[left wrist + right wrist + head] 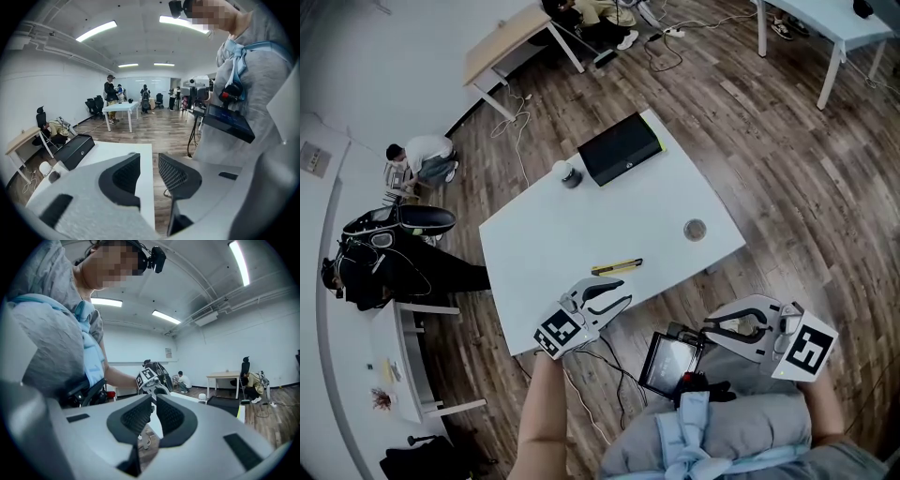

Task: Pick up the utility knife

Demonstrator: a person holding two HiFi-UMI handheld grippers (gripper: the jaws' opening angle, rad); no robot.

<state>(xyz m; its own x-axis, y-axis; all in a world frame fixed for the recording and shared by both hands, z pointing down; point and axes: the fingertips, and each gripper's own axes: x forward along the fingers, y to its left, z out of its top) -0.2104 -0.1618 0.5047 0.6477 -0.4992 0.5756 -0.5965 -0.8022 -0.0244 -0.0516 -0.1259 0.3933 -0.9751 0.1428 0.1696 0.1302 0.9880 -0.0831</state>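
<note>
Utility knife (617, 267) crosswise, dark end rightward

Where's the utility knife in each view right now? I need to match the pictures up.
Head view: the utility knife lies on the white table near its front edge, just ahead of the left gripper.
Left gripper view: not in sight.
Right gripper view: not in sight.
Shared landmark: the black case at the table's far end, seen in all three.
</note>
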